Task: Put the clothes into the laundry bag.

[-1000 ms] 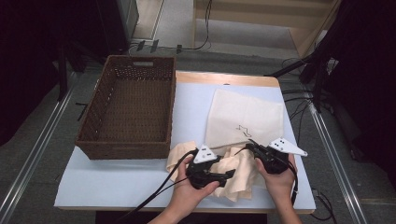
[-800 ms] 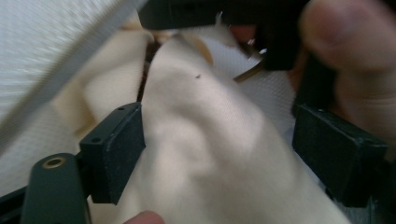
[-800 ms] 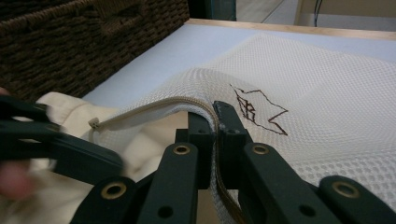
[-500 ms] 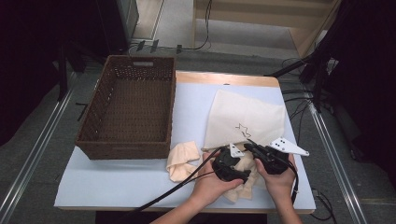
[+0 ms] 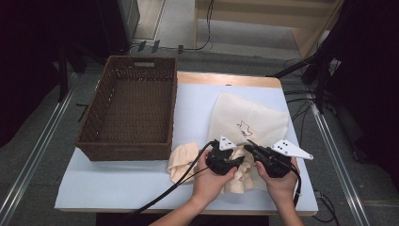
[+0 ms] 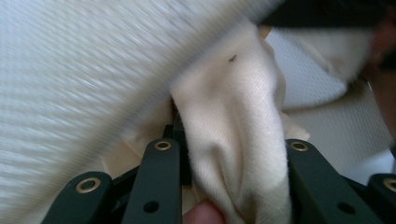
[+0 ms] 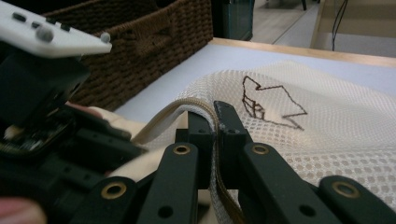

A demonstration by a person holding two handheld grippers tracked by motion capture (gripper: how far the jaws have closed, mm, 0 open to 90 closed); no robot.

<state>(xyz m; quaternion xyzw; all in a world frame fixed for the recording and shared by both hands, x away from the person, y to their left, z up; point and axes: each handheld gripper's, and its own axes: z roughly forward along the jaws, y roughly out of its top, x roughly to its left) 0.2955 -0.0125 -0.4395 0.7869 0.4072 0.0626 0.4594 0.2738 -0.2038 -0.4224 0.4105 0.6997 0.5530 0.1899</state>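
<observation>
Pale blue table, cream mesh bag, zipper edge clamped

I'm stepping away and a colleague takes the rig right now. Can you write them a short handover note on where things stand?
Right gripper: shut on the zippered edge of the mesh bag, holding that edge lifted.
Left gripper: shut on a fold of cream cloth, right at the bag's edge.
Another bunch of cream cloth lies on the table left of the hands, beside the wicker basket, which looks empty.
Done: bag edge gripped and raised, cloth gripped.
Left, as far as I can judge: probably feeding the cloth into the bag. Whether any is inside cannot be told.
</observation>
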